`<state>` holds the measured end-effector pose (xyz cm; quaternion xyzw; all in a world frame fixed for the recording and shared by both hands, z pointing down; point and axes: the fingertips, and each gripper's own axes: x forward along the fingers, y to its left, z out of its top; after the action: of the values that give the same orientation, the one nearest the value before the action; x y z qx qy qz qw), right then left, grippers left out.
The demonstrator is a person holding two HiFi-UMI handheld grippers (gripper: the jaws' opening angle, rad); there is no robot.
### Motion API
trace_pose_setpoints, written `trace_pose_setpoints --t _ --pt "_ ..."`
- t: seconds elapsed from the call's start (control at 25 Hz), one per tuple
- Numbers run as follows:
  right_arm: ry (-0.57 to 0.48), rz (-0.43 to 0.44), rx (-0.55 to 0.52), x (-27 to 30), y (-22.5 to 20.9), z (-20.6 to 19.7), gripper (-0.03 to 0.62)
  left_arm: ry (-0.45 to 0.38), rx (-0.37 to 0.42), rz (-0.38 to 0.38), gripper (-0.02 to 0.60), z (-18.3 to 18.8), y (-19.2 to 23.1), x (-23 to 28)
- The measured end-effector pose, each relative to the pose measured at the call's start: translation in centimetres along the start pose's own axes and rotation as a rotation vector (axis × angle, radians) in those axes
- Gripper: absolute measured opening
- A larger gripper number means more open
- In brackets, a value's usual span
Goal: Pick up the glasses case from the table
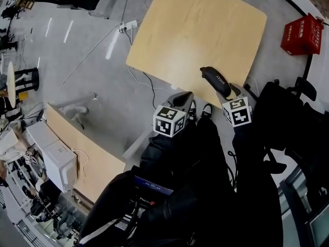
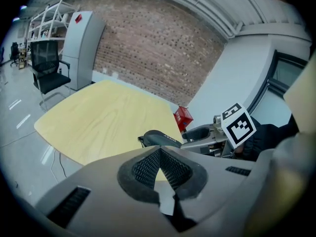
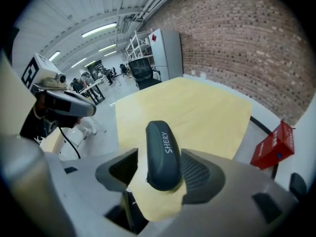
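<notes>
Floor (image 1: pixel 77 60): smooth grey, glossy, with bright streaks of reflected light.
Table (image 1: pixel 200 30): pale wood, rounded corners, near a brick wall (image 3: pixel 237 43).
Red box (image 1: pixel 303 35): on the floor, just off the table's far corner.
Cables (image 1: pixel 103 42): trail across the floor to a white power strip (image 1: pixel 128 25) by the table edge.
Second pale desk (image 1: pixel 90 156): lower left, white boxes (image 1: pixel 59 163) beside it.
Grey cabinet (image 2: pixel 81 48) and black office chair (image 2: pixel 49 75): by the brick wall, with white shelving (image 2: pixel 44 19) further left.
Ceiling: white, ribbed, strip lights (image 3: pixel 101 29) on.
Dark-framed window (image 2: pixel 289 75): set in a grey wall.
</notes>
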<state>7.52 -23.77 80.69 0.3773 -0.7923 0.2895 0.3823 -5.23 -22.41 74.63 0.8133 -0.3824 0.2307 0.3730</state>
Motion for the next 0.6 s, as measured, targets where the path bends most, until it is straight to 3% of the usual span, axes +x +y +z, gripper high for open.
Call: trace_pose_setpoints --t 0.24,0.6 --pt "0.105 0.032 -0.018 3.5 -0.6 -1.3 0.337 0.015 -0.019 -0.001 0.000 -0.7 0.7 0.3" --pt "0.210 0.035 -0.031 6.3 -0.9 -3.5 0.348 0.006 -0.039 0.021 0.000 -0.7 2.1 -0.3"
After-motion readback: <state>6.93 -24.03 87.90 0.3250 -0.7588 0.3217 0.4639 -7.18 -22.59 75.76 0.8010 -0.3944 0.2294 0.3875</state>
